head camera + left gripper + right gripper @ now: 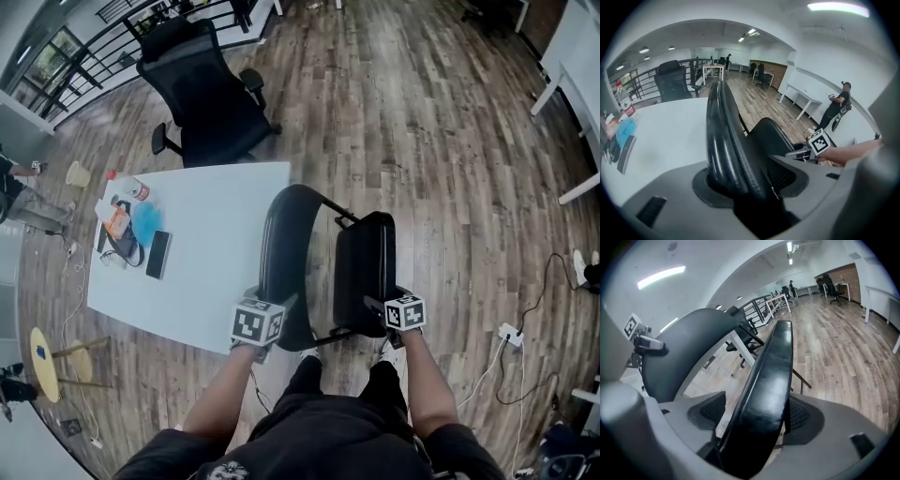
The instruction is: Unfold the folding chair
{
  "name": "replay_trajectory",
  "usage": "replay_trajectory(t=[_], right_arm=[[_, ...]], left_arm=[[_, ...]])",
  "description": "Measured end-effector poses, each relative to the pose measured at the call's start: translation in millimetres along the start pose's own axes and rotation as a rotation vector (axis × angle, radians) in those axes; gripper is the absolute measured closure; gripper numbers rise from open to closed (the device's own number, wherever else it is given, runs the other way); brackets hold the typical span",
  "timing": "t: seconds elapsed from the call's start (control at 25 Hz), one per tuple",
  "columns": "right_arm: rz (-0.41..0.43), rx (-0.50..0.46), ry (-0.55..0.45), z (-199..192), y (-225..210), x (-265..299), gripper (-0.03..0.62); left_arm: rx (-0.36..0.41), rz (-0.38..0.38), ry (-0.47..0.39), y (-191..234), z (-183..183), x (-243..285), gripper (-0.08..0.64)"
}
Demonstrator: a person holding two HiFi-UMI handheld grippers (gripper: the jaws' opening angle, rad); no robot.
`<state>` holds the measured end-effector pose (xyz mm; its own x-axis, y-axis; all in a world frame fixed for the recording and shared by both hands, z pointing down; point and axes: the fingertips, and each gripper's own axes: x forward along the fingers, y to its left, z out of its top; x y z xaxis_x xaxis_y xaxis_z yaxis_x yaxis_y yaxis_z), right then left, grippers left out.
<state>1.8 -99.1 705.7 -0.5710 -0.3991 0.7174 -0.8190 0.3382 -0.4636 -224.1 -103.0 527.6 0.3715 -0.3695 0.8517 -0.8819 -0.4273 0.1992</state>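
A black folding chair stands partly unfolded on the wood floor in front of me, its curved backrest to the left and its seat panel to the right. My left gripper is shut on the backrest's lower rim; in the left gripper view the rim runs up between the jaws of this gripper. My right gripper is at the seat's near edge. The glossy seat edge passes between that gripper's jaws, with a gap showing beside the left pad.
A white table stands just left of the chair with a phone, a bottle and a blue cloth on it. A black office chair is beyond it. A power strip and cables lie right.
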Motion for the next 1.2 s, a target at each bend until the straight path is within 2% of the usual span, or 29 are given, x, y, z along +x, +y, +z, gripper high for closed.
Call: replay_trajectory(t=[0.16,0.4,0.6,0.84,0.92,1.04,1.2], right_arm=[[0.061,0.134,-0.025,-17,-61,-23,0.224],[0.12,0.14,-0.002,-42,-141,-42,0.224],[0.178,0.218,0.004,-69,-201,-47,0.224],[0.179,0.241,0.038,-101,-270,-46,0.224],[0.166,0.277,0.018,-110,-298,-46,0.224],[0.155,0.339,-0.02,-126,-339,-41,0.225],[0.181,0.418,-0.074,-141,-383,-32,0.225]], left_arm=[[-0.022,0.044,0.04,-16,-6,24,0.358],[-0.037,0.078,0.056,-47,-2,55,0.368],[-0.079,0.056,0.013,-72,2,80,0.385],[-0.086,0.068,0.003,-100,6,107,0.391],[-0.093,0.052,0.009,-115,3,122,0.391],[-0.083,0.071,0.0,-126,6,137,0.391],[-0.085,0.053,-0.012,-141,3,164,0.394]])
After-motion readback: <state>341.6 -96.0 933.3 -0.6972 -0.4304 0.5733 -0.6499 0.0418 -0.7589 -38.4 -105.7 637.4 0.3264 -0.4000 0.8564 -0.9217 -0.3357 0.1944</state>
